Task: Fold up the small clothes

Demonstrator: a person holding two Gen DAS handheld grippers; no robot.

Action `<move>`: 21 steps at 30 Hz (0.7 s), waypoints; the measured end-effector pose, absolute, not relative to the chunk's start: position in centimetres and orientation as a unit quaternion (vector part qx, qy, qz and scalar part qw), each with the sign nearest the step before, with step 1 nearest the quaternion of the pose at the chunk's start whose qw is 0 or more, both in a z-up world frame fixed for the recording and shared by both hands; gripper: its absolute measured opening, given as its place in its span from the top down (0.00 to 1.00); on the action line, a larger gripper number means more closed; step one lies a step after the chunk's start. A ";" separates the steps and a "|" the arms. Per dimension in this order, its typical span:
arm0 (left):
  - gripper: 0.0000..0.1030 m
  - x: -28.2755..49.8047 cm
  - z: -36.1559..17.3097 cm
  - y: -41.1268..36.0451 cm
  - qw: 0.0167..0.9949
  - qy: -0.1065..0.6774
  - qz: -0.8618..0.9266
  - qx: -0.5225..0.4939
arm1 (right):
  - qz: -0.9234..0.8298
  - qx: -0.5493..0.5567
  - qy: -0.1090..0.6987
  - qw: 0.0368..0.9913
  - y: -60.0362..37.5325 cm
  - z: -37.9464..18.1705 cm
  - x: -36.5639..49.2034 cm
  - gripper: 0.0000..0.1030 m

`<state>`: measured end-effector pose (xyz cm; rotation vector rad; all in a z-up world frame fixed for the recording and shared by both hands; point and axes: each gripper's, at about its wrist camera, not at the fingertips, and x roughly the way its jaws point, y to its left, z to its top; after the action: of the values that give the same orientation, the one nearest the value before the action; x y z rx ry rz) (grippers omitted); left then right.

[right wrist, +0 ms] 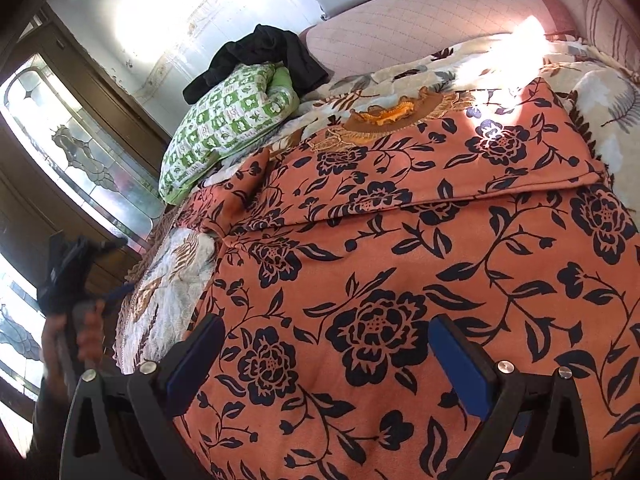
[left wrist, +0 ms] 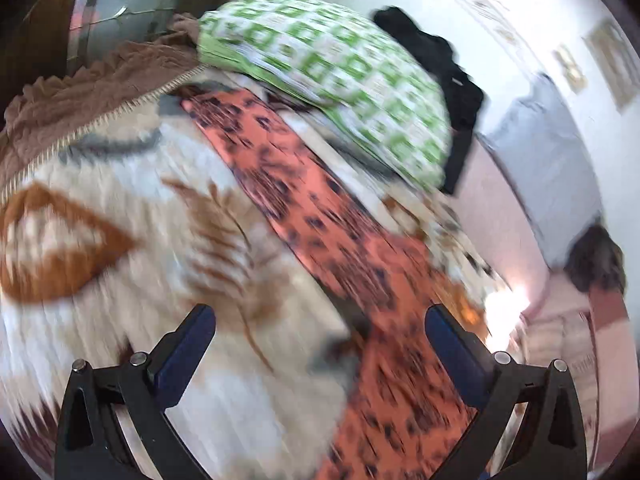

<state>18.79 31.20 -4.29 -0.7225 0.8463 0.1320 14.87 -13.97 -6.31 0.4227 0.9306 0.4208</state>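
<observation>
An orange garment with a dark floral print (right wrist: 400, 264) lies spread on the bed, its upper part folded over along a crease; a brown frilled collar (right wrist: 400, 114) shows at its top. My right gripper (right wrist: 326, 330) is open and empty just above the cloth. In the blurred left wrist view the same garment (left wrist: 320, 216) runs as a strip across the cream blanket. My left gripper (left wrist: 320, 320) is open and empty, its right finger over the strip's edge. The hand holding the left gripper (right wrist: 72, 280) shows at the left edge of the right wrist view.
A cream leaf-patterned blanket (left wrist: 120, 184) covers the bed. A green checked pillow (right wrist: 228, 120) lies at the far side with a black garment (right wrist: 260, 56) on it. A pink headboard (right wrist: 420, 20) and white wall stand behind. Wooden glazed doors (right wrist: 80, 152) stand left.
</observation>
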 end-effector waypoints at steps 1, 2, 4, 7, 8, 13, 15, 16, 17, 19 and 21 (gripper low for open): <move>0.00 20.7 -4.8 32.8 0.844 0.403 0.069 -0.347 | 0.198 0.203 0.442 0.851 -14.2 -6.5 15.0 0.00; 0.00 22.4 -5.4 34.1 0.837 0.408 0.071 -0.357 | 0.196 0.206 0.443 0.850 -14.4 -6.7 15.2 0.00; 0.00 25.1 -6.6 36.6 0.821 0.406 0.073 -0.396 | 0.190 0.211 0.445 0.849 -14.8 -7.1 15.5 0.00; 0.00 27.9 -8.1 39.9 0.807 0.375 0.080 -0.450 | 0.179 0.217 0.452 0.846 -15.6 -8.0 16.0 0.00; 0.00 28.8 -8.7 40.8 0.800 0.369 0.086 -0.465 | 0.175 0.220 0.455 0.845 -15.9 -8.3 16.2 0.00; 0.11 31.7 -11.1 43.3 0.789 0.378 0.106 -0.473 | 0.159 0.238 0.457 0.842 -17.2 -9.3 17.2 0.00; 0.21 32.5 -11.9 43.8 0.789 0.378 0.097 -0.475 | 0.156 0.242 0.455 0.842 -17.4 -9.5 17.6 0.00; 0.30 32.7 -12.1 44.0 0.790 0.376 0.094 -0.475 | 0.155 0.242 0.455 0.843 -17.4 -9.5 17.7 0.00; 0.31 33.0 -12.4 44.2 0.790 0.375 0.096 -0.475 | 0.155 0.240 0.455 0.844 -17.4 -9.6 17.8 0.00; 0.31 33.6 -12.9 44.4 0.788 0.377 0.097 -0.477 | 0.154 0.236 0.457 0.844 -17.4 -9.8 18.0 0.00; 0.31 34.0 -13.0 44.6 0.785 0.371 0.102 -0.484 | 0.152 0.235 0.458 0.844 -17.4 -10.1 18.1 0.00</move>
<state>33.98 44.63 -13.04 -1.0448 0.8012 0.2210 18.09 -17.41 -10.07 0.4960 0.9672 0.3205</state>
